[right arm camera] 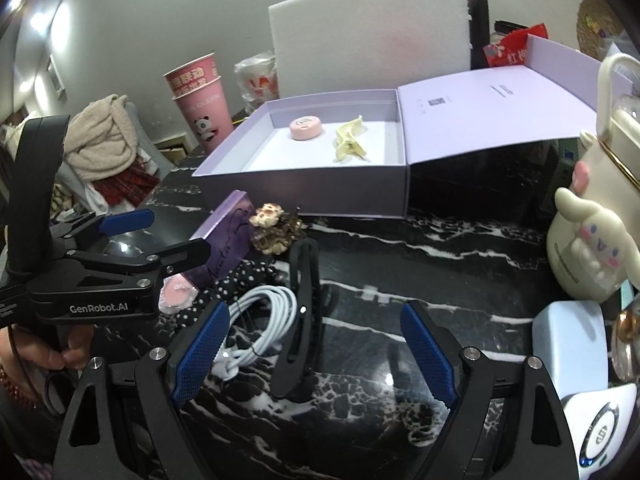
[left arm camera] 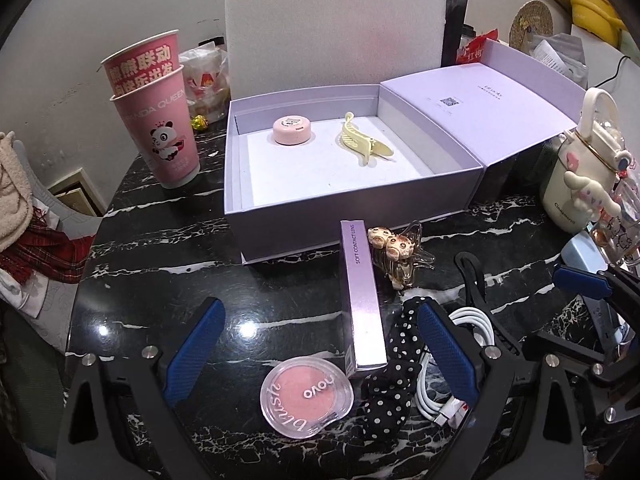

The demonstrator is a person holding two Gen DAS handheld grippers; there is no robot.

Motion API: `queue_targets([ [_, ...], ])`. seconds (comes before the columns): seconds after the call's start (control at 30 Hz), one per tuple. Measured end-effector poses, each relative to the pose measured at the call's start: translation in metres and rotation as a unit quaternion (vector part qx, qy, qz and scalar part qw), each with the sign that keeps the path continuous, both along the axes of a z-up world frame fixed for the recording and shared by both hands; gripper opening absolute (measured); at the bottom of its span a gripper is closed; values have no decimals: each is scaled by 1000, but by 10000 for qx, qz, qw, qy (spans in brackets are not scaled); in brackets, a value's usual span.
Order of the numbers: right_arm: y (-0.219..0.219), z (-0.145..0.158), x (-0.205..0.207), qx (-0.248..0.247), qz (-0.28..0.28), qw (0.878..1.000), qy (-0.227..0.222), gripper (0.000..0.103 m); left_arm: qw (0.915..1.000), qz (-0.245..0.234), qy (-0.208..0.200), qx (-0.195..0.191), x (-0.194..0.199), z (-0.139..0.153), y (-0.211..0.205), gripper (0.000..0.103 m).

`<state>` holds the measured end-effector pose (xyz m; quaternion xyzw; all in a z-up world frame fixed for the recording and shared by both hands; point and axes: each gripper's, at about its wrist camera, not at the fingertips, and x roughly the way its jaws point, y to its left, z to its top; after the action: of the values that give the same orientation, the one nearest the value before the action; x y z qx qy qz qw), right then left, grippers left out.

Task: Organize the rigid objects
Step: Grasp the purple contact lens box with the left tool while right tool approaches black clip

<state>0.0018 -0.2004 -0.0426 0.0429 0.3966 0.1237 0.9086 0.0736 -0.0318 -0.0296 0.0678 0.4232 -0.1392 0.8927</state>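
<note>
An open lilac box (left arm camera: 352, 208) holds a pink round case (left arm camera: 292, 130) and a yellow hair claw (left arm camera: 362, 142). In front of it lie a purple contact-lens box (left arm camera: 362, 300), a brown hair claw with bear charms (left arm camera: 396, 252), a pink blush compact (left arm camera: 306, 396), a polka-dot scrunchie (left arm camera: 400, 360) and a white cable (left arm camera: 472, 320). My left gripper (left arm camera: 318, 307) stands open above the compact and lens box, touching neither. My right gripper (right arm camera: 316, 312) is open over a black hair clip (right arm camera: 304, 308), with the cable (right arm camera: 264, 320) by its left finger.
Two stacked pink paper cups (left arm camera: 160, 120) stand left of the box, with a white foam board (left arm camera: 336, 36) behind it. A cream character bottle (right arm camera: 588, 240) and a light blue case (right arm camera: 572, 340) crowd the right side. Clothes (right arm camera: 104, 140) lie piled on a chair beyond the table's left edge.
</note>
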Motion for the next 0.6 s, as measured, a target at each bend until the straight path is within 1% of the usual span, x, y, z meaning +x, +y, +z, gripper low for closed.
queue_targets([
  [0.1, -3, -4, 0, 14, -12, 10000, 68, 87, 10000, -18, 27, 53, 2, -4, -3, 92],
  [0.2, -4, -7, -1, 16, 32, 9999, 143, 81, 10000, -22, 80, 22, 5, -7, -4, 87],
  [0.27, -4, -10, -2, 1, 69, 9998, 196, 76, 9999, -30, 153, -70, 7, -9, -3, 81],
  [0.3, -4, -11, -2, -3, 72, 9997, 219, 74, 9998, -25, 189, -108, 9, -10, -2, 80],
  [0.37, -5, -13, -1, 1, 86, 9996, 273, 69, 9997, 5, 187, -130, 10, -10, -2, 74],
  [0.47, -6, -16, 0, -21, 84, 9994, 333, 58, 9998, 25, 201, -79, 12, -11, -2, 71],
  [0.5, -6, -17, 0, -36, 84, 9993, 351, 56, 9998, 30, 199, -76, 13, -11, -2, 70],
  [0.57, -7, -17, 0, -46, 93, 9993, 367, 51, 9998, 25, 192, -65, 13, -12, -1, 62],
  [0.6, -7, -17, 0, -44, 124, 9992, 365, 50, 9998, 28, 203, -52, 14, -12, -1, 60],
])
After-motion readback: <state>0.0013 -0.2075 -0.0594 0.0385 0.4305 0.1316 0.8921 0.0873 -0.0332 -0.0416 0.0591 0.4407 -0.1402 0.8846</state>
